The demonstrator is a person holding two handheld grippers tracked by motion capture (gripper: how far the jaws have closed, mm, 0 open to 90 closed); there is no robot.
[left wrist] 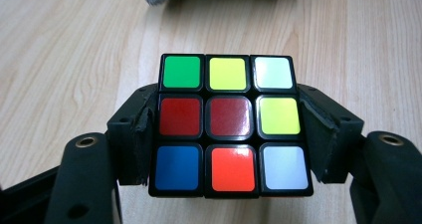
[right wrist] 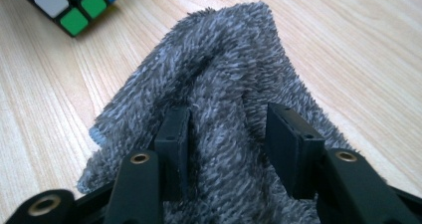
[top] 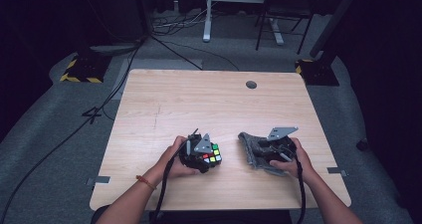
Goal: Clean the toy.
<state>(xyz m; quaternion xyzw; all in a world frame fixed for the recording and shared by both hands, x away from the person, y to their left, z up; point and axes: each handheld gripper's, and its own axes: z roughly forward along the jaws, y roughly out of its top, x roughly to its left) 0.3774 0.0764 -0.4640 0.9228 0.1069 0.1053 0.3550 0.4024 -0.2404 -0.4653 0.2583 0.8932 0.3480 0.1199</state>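
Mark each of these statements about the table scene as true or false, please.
1. The left hand-held gripper is shut on the puzzle cube. True.
2. The centre square of the cube face in the left gripper view is green. False: it is dark red; green is in the upper left corner.
3. The grey cloth lies between the jaws of the right hand-held gripper. True.
4. The cloth is spread flat on the wooden table. False: it is bunched up in a heap.
5. The cloth covers the cube. False: they are apart.
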